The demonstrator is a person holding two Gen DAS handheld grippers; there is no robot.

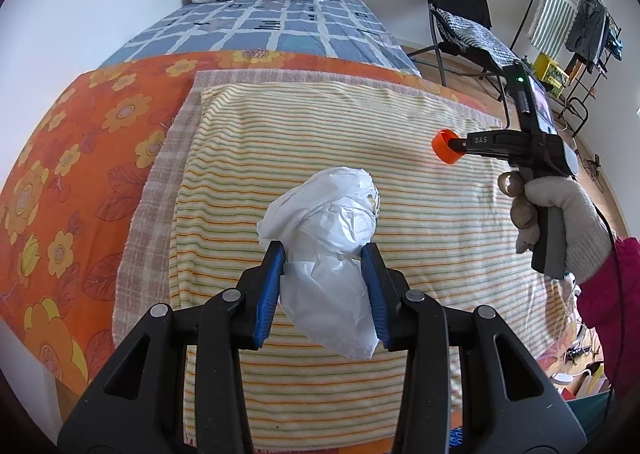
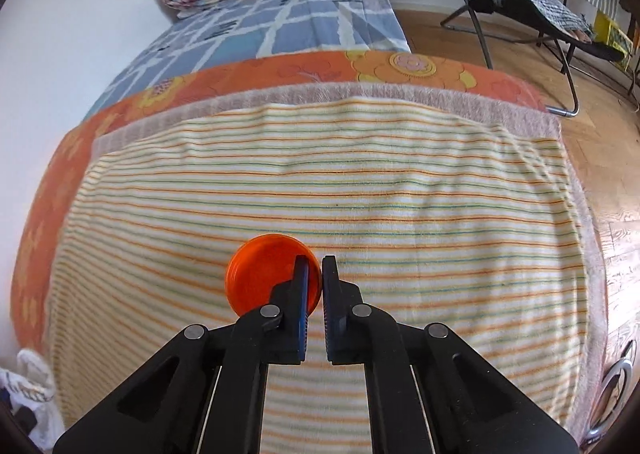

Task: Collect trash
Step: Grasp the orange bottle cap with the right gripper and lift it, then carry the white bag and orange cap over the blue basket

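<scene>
The left gripper (image 1: 324,274) pinches a crumpled white plastic bag (image 1: 332,254) between its blue pads above the striped yellow blanket (image 1: 360,126). The right gripper (image 2: 315,274) clamps the rim of a round orange plastic cap (image 2: 264,274).

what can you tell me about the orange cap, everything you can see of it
The orange cap is a small round lid of glossy, slightly translucent plastic, with a flat disc and a short rim. The right gripper is shut on its rim, one finger inside and one outside, holding it on edge in the air above the striped blanket. Only the fingers touch it. From the left wrist view it faces the white plastic bag.
</scene>
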